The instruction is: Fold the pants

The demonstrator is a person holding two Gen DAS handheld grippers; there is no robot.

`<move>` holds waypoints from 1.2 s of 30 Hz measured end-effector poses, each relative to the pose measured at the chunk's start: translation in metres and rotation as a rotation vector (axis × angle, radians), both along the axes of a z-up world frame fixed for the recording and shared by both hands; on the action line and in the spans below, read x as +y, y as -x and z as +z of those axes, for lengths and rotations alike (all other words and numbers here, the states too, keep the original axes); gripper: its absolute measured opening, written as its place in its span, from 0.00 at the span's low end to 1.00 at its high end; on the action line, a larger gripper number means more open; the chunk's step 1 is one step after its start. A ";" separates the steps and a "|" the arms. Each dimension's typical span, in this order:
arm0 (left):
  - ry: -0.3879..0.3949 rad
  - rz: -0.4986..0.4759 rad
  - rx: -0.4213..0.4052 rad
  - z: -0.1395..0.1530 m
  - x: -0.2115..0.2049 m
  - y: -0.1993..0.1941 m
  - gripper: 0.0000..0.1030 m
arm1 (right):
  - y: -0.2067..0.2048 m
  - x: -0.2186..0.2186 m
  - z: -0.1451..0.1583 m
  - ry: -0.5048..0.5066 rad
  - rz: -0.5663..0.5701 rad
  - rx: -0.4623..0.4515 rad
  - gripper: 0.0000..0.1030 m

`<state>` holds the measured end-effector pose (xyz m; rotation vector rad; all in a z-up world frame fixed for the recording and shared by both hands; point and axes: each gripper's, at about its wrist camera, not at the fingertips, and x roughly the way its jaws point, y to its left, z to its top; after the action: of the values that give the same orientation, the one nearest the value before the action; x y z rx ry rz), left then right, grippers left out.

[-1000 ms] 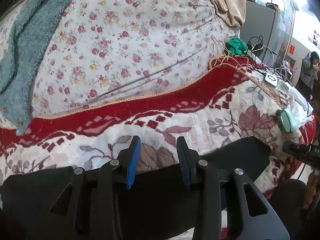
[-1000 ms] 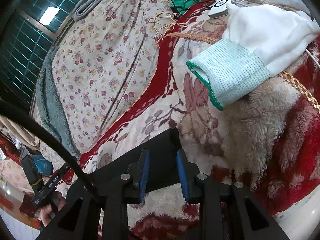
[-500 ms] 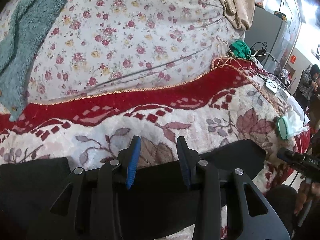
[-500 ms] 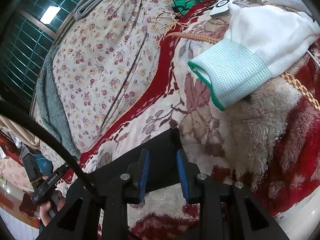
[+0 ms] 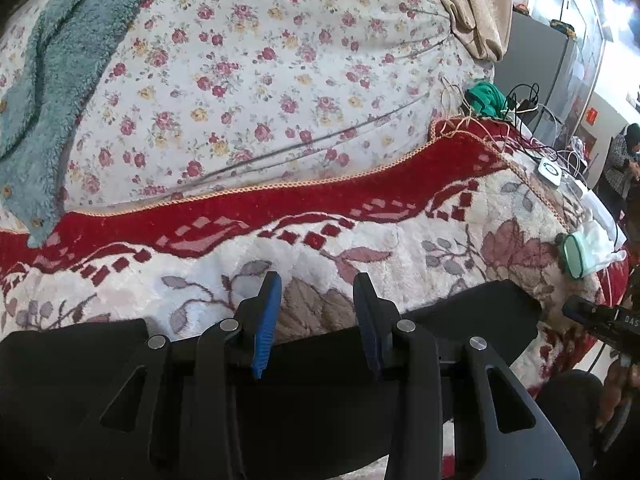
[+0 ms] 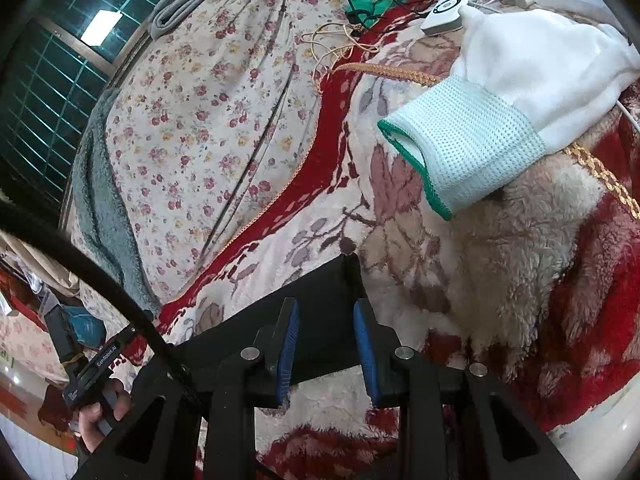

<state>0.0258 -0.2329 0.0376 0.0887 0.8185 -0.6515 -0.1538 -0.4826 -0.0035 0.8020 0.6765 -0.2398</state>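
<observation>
The black pants (image 5: 460, 320), smooth and matte, are spread flat along the near edge of a plush red-and-cream blanket (image 5: 400, 240). The left gripper (image 5: 316, 300) is held over the upper hem, fingers parted, nothing pinched. The right gripper (image 6: 326, 316) is poised over a squared corner (image 6: 348, 276), likewise parted (whether cloth is touched cannot be told). Beyond lies open floral sheet (image 5: 260, 80); a knit glove (image 6: 480, 136) lies rightward.

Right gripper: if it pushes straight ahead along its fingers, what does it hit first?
Most likely the black pants: the right gripper has their edge lying between its blue-padded fingers. Beyond that comes the fluffy red-and-cream floral blanket. Depth is unclear, so whether the pads already touch the cloth cannot be told.
</observation>
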 end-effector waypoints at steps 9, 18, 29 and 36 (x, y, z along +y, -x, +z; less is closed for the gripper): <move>0.015 -0.047 -0.016 0.000 -0.002 0.005 0.34 | -0.002 0.001 0.000 0.003 0.008 0.011 0.26; 0.046 -0.018 -0.051 0.005 0.004 0.005 0.34 | -0.003 0.001 0.001 0.002 0.010 0.012 0.26; 0.089 -0.008 -0.099 0.011 0.009 0.002 0.34 | -0.004 0.001 0.000 0.003 0.016 0.013 0.26; 0.062 0.021 -0.107 0.010 0.009 0.001 0.34 | -0.004 0.001 0.000 0.006 0.013 0.010 0.26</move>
<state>0.0245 -0.2237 0.0476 0.0581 0.6948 -0.6465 -0.1498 -0.4818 -0.0035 0.7908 0.6898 -0.2345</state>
